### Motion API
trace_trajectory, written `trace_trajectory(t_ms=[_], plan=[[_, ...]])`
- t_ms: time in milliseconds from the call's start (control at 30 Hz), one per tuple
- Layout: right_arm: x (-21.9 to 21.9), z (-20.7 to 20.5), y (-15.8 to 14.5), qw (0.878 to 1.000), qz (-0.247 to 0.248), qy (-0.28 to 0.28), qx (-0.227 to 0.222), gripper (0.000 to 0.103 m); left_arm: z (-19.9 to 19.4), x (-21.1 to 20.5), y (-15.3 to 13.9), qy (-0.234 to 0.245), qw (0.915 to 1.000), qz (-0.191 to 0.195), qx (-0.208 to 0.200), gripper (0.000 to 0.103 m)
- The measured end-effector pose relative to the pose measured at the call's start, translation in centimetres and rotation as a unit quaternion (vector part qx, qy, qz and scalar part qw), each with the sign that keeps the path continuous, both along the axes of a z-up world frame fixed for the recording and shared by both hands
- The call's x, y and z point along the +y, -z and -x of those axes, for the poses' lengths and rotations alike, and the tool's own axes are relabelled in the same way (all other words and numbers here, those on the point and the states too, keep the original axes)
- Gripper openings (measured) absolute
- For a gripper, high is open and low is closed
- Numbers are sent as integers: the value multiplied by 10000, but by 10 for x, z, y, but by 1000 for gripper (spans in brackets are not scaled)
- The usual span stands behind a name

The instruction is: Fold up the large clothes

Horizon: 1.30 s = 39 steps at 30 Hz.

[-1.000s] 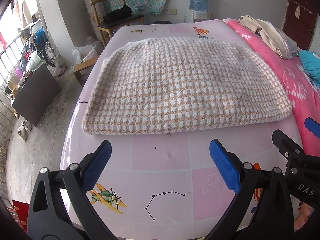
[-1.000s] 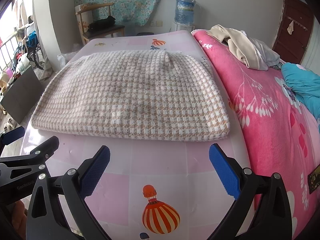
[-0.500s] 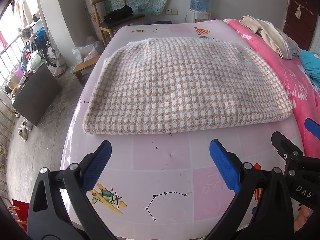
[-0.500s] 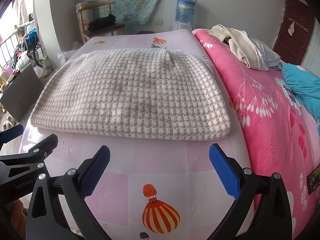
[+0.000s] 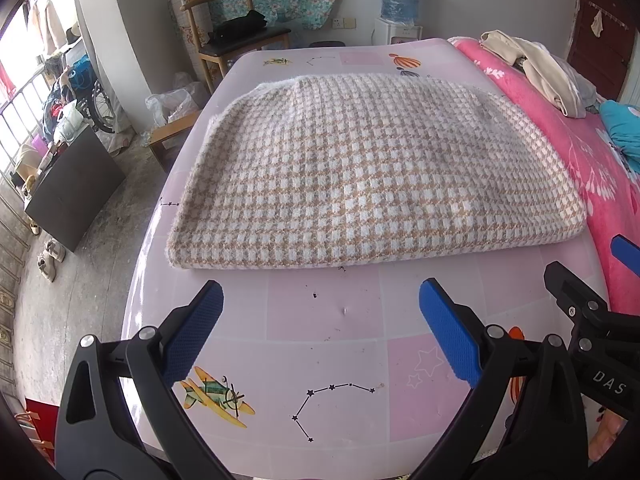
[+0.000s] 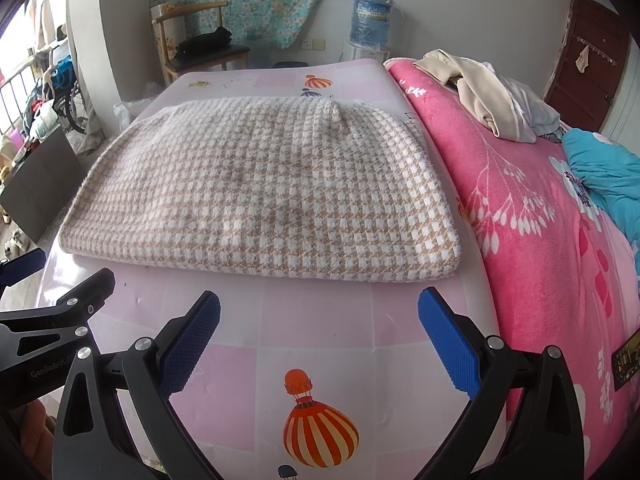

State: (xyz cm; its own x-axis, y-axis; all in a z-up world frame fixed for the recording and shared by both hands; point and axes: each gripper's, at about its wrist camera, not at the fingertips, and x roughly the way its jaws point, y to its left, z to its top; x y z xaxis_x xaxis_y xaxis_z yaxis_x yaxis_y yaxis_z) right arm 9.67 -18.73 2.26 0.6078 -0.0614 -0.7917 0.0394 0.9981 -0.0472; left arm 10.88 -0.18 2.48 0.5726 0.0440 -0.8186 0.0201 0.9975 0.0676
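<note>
A tan-and-white houndstooth garment (image 5: 372, 176) (image 6: 264, 192) lies folded into a flat rectangle on the pink printed mat (image 5: 324, 312) (image 6: 316, 328). My left gripper (image 5: 320, 304) is open, hovering just short of the garment's near folded edge, nothing between its blue pads. My right gripper (image 6: 318, 304) is open too, near the garment's near right corner, holding nothing. Each gripper shows at the edge of the other's view: the right gripper (image 5: 624, 256) and the left gripper (image 6: 24, 264).
A pink floral blanket (image 6: 540, 216) covers the bed to the right, with beige clothes (image 6: 480, 92) and a teal cloth (image 6: 604, 176) on it. A wooden chair (image 5: 236, 36), water dispenser (image 5: 400, 4) and dark cabinet (image 5: 68, 184) stand on the floor at left and behind.
Both grippers have edged slightly closer to the garment; the garment has not moved and both stay open.
</note>
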Motion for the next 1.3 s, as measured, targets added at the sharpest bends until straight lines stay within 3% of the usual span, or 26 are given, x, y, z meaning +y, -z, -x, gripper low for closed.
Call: trace_trajectory(t_ms=[1300], plan=[[-4, 3, 0, 10000, 12, 4, 9, 97, 1, -1, -1, -45, 10000, -8, -3, 95]])
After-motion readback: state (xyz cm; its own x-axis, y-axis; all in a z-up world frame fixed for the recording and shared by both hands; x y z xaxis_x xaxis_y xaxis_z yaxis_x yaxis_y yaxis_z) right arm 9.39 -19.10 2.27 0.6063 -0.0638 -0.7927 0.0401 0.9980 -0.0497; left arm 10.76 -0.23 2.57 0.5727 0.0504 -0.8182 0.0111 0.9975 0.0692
